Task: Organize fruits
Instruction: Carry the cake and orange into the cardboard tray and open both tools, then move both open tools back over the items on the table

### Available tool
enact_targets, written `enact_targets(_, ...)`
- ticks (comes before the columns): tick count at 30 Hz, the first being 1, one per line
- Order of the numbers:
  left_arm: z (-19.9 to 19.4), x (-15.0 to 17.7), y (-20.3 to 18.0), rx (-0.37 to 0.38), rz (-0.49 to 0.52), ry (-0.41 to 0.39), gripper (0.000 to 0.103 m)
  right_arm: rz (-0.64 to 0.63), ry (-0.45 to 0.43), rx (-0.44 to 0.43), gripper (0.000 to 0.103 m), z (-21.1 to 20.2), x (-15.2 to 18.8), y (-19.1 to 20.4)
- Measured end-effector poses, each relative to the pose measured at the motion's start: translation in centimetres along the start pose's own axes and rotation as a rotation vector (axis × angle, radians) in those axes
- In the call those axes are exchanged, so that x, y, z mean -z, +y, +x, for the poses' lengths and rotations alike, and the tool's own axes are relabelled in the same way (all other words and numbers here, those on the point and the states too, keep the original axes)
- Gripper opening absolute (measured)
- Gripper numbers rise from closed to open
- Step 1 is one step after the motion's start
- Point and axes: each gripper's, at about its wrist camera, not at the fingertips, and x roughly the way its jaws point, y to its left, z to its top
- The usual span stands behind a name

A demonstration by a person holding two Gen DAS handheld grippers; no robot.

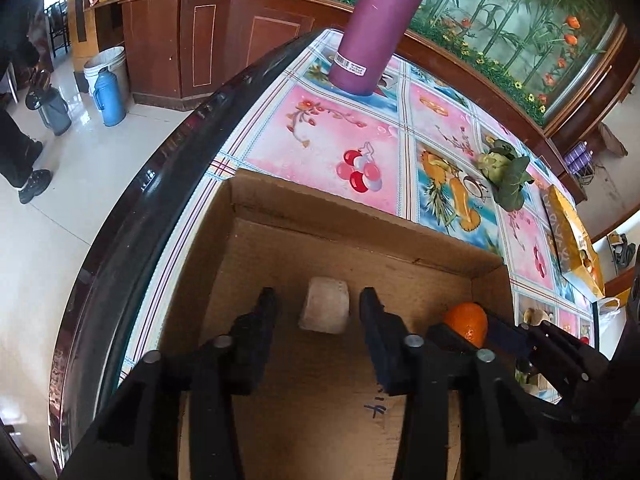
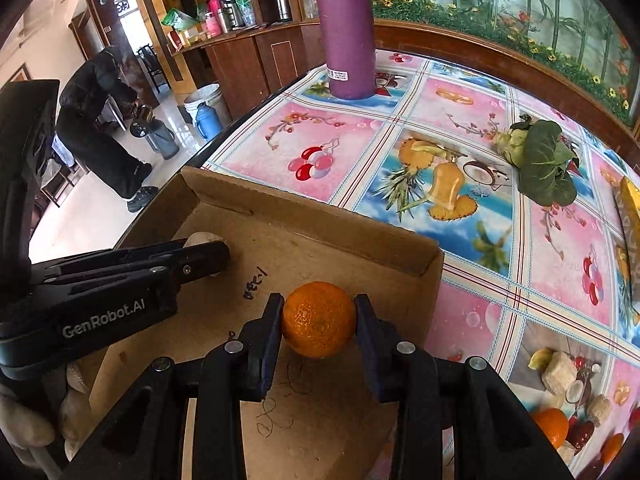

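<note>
Inside the cardboard box (image 2: 280, 236), the right hand-held gripper (image 2: 319, 320) clamps an orange (image 2: 319, 319) ready for release, while at nine o'clock the left hand-held gripper (image 1: 318, 312) stands spread around a pale cube (image 1: 325, 310).

The box (image 2: 328, 220) is matt brown cardboard with raw edges. The orange (image 2: 319, 319) has a glossy, pitted peel. The right gripper (image 2: 319, 320) looks like matt black plastic with bright metal pins. The tablecloth (image 2: 460, 152) is smooth, shiny printed plastic. The far purple flask (image 2: 346, 28) has a satin finish.
</note>
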Motion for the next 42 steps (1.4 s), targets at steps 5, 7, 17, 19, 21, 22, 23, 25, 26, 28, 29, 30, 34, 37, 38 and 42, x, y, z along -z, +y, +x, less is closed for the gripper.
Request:
enact_targets(5,-2.0,0.4,0.5,0.018,-0.034,-0.022,0.043,-0.015,-0.043,0.022,0.06,-1.0,0.2,0.3)
enact_targets(7,-3.4,0.7,0.5,0.02,-0.045,-0.047,0.045,-0.018,-0.075,0.028,0.065,-2.5,0.4,0.5)
enact_targets(17,-12.0,6.3,-2.7,0.141,-0.084,-0.2,0.067,0.034,-0.191,0.009,0.078,-11.1,5.7,-1.3)
enact_targets(19,-12.6,7.9,-4.2,0.164,-0.059,-0.196,0.067,0.055,-0.197,0.004,0.078,-12.6,7.5,-2.3)
enact_targets(21,-12.8,9.4,-5.8,0.182,-0.032,-0.183,0.067,0.071,-0.209,0.015,0.078,-14.2,9.4,-3.7)
enact_targets(22,-12.7,9.9,-6.6,0.186,-0.017,-0.174,0.067,0.078,-0.216,0.027,0.078,-15.0,10.3,-4.6)
enact_targets(23,-12.6,10.5,-7.5,0.187,0.003,-0.165,0.067,0.089,-0.223,0.043,0.078,-15.8,11.2,-5.6)
enact_targets(25,-12.4,11.4,-9.1,0.182,0.036,-0.153,0.067,0.123,-0.234,0.077,0.078,-17.7,13.0,-8.1)
enact_targets(26,-12.3,11.7,-9.7,0.181,0.048,-0.147,0.067,0.149,-0.241,0.1,0.079,-18.8,14.0,-9.7)
enact_targets(28,-11.8,12.4,-11.2,0.182,0.071,-0.134,0.067,0.197,-0.254,0.147,0.08,-20.3,15.5,-12.3)
enact_targets(29,-11.6,12.6,-11.9,0.182,0.083,-0.127,0.067,0.223,-0.26,0.176,0.081,-21.1,16.3,-13.7)
enact_targets(30,-11.2,12.9,-12.8,0.183,0.099,-0.117,0.067,0.251,-0.262,0.201,0.081,-21.7,17.0,-15.1)
enact_targets(34,-9.5,14.0,-15.7,0.184,0.168,-0.084,0.067,0.382,-0.258,0.248,0.081,-23.2,19.6,-20.0)
enact_targets(37,-7.7,14.6,-17.6,0.161,0.222,-0.065,0.067,0.442,-0.243,0.254,0.081,-22.7,20.5,-22.1)
enact_targets(38,-7.1,14.7,-18.0,0.155,0.235,-0.057,0.067,0.45,-0.237,0.248,0.081,-22.4,20.8,-22.5)
enact_targets(42,-4.8,14.7,-19.2,0.114,0.292,-0.042,0.067,0.449,-0.206,0.202,0.081,-20.3,20.8,-22.6)
